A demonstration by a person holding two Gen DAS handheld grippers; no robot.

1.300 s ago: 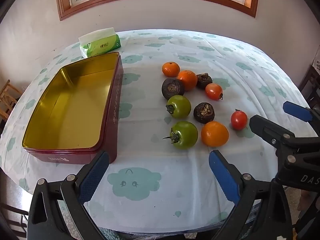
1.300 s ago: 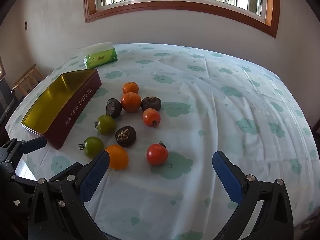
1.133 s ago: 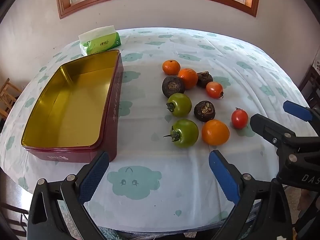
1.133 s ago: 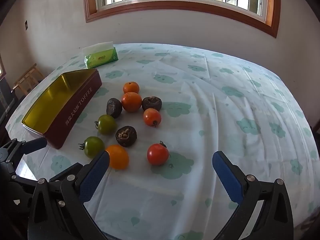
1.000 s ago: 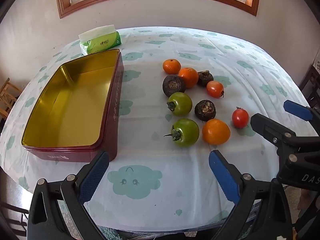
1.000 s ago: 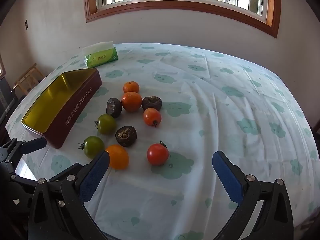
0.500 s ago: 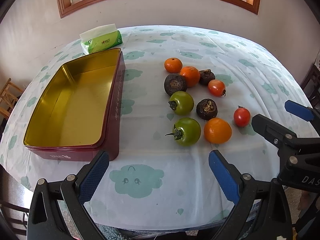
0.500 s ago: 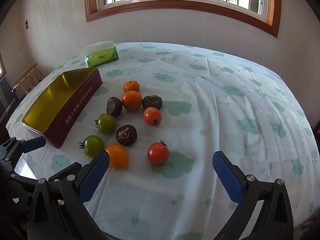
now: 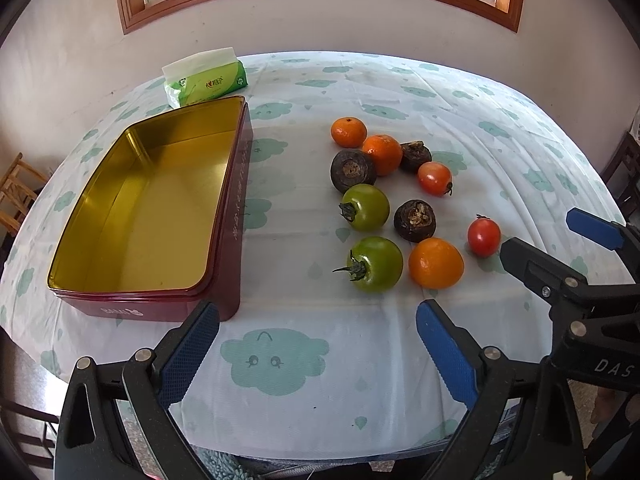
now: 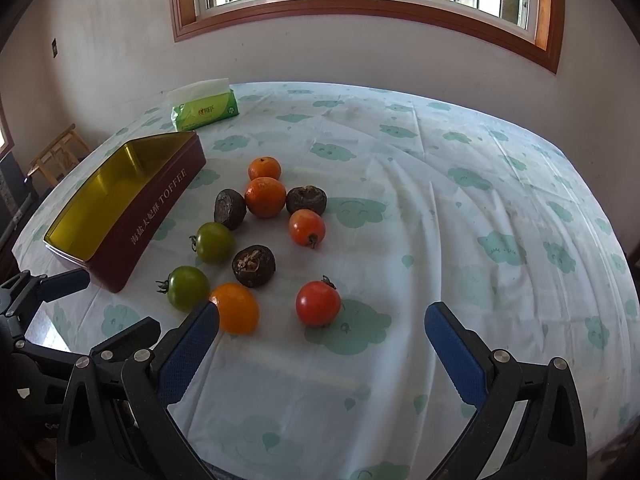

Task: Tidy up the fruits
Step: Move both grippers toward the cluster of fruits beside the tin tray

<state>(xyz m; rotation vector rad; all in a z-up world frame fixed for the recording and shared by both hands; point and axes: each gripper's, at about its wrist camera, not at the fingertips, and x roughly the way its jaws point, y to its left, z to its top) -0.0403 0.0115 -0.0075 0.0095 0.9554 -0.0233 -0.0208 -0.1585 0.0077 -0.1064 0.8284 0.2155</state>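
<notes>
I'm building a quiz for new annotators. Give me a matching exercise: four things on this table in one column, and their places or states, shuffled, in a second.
Things
1. toffee tin
2. tissue pack
3. red tomato
4. left claw

Places or states
A. open, holding nothing
B. nearest fruit to the right claw
C. holds no fruit
D. behind the tin, toward the wall

Pairs: 1-C, 2-D, 3-B, 4-A
</notes>
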